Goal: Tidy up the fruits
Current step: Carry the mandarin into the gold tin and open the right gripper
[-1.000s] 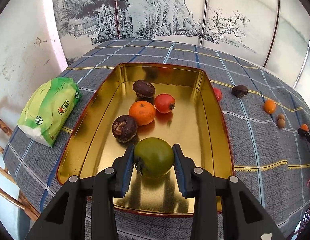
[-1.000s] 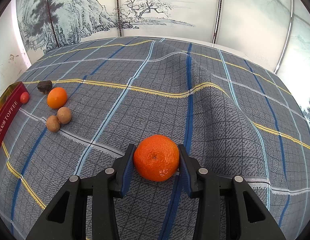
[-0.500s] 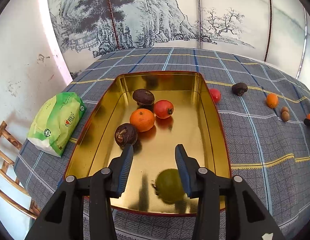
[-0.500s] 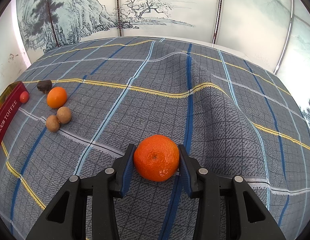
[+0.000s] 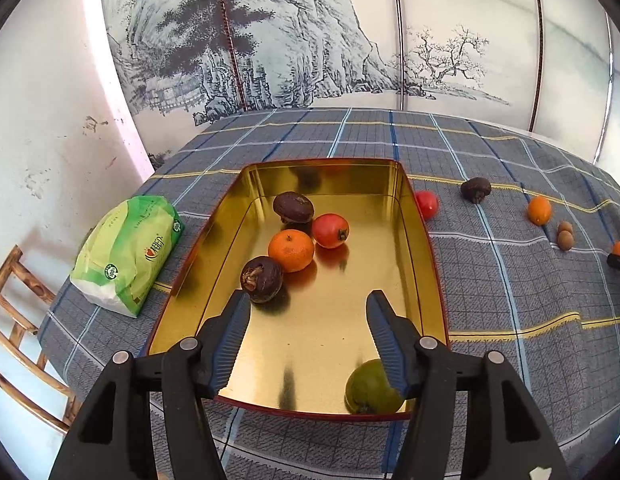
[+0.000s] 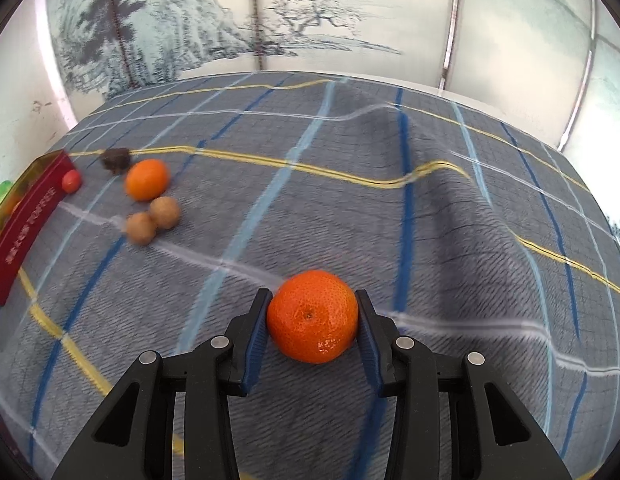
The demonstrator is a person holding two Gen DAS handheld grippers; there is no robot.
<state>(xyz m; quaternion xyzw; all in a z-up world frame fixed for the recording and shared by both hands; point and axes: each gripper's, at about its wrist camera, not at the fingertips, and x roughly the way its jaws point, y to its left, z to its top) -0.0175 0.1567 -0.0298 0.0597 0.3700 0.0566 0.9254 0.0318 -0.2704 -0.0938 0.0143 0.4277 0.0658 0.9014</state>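
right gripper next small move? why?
Probably carry the mandarin left to the gold tin. The right gripper is shut on it, and the left gripper is open over the tin with the green fruit already inside.

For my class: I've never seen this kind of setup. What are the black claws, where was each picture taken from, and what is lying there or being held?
The claws are hand-held two-finger grippers, each carrying a camera looking along its fingers. The left view shows the left gripper open above a gold tin holding a green fruit, a mandarin, a red fruit and two dark fruits. A green packet lies beside it on the checked tablecloth. The right view shows the right gripper clamping an orange; more fruit lies loose nearby.
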